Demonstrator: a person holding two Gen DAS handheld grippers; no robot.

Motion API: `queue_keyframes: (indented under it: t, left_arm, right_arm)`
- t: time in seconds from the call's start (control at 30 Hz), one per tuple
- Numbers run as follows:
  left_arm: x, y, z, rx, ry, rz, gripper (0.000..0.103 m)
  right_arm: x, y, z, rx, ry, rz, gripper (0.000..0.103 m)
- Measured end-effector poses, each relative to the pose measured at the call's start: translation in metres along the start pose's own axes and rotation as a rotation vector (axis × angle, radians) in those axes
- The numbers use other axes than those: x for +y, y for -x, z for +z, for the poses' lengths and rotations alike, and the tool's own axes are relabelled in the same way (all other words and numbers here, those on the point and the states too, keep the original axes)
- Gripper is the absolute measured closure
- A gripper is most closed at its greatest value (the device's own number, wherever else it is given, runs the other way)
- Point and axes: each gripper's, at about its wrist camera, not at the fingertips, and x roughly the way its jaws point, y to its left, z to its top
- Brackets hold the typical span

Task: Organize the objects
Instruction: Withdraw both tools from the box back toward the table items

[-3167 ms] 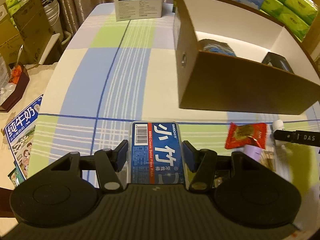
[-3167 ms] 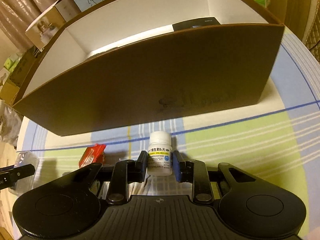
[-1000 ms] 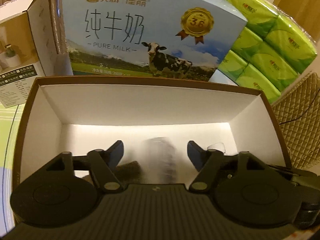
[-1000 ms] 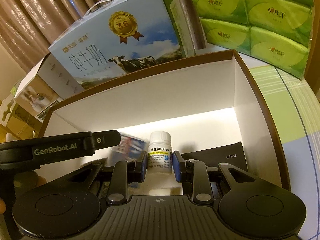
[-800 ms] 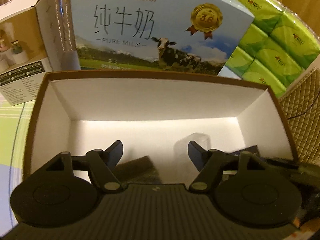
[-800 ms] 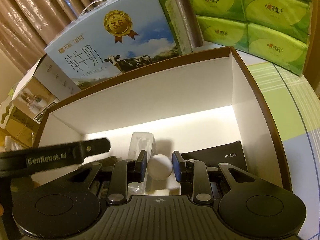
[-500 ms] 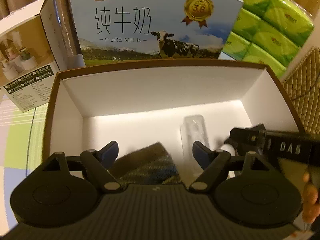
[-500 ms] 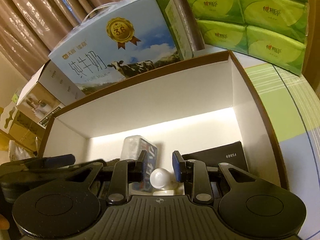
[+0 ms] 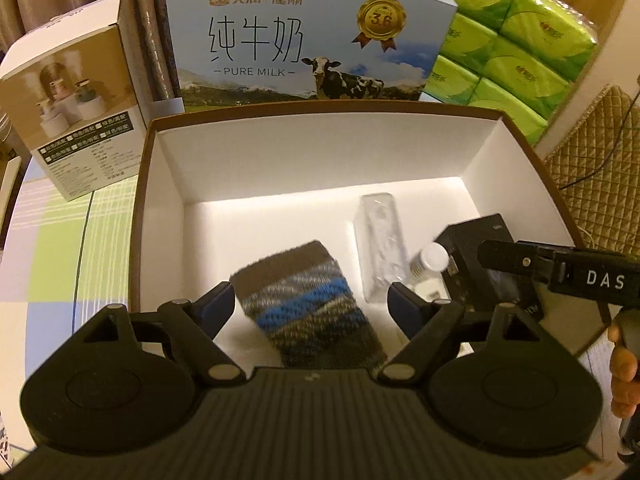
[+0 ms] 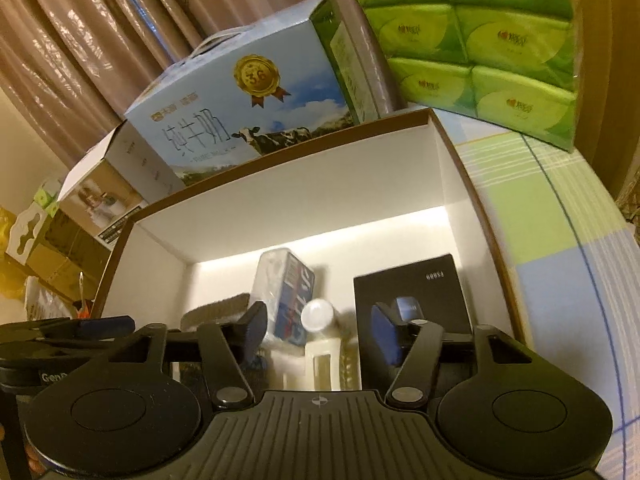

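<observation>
A brown box with a white inside holds a striped knit sock, a clear dental floss pack, a white pill bottle and a black case. My left gripper hangs open and empty above the sock. In the right wrist view my right gripper is over the box, its jaws opening. The pill bottle lies tipped below and between them, untouched by the pads, beside the floss pack and the black case. A white plastic piece lies under it.
Behind the box stand a blue milk carton, green tissue packs and a small product carton. Checked tablecloth shows to the left. The right gripper's body and a person's hand are at the right edge.
The floss pack fell from between the left jaws into the box. The right jaws tilted the pill bottle, then spread and let it go. Both grippers drew back and rose a little.
</observation>
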Motion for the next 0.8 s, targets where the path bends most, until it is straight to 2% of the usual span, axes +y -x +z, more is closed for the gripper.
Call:
queue_keyframes:
  t: [0.1, 0.3, 0.57, 0.8]
  left_arm:
    - [-0.003, 0.01, -0.008, -0.001, -0.001, -0.007, 0.022]
    - [-0.01, 0.035, -0.023, -0.029, -0.009, -0.009, 0.021]
    - [-0.015, 0.073, -0.044, -0.071, 0.005, -0.028, 0.018]
    - [-0.01, 0.102, -0.066, -0.109, 0.05, -0.018, 0.018]
  right_arm:
    - [0.002, 0.012, -0.008, -0.016, 0.006, -0.003, 0.033]
    - [0.016, 0.039, -0.024, -0.059, 0.079, -0.02, 0.022]
    - [0.034, 0.076, -0.044, -0.104, 0.116, -0.005, 0.018]
    - [0.048, 0.1, -0.065, -0.123, 0.154, -0.031, 0.013]
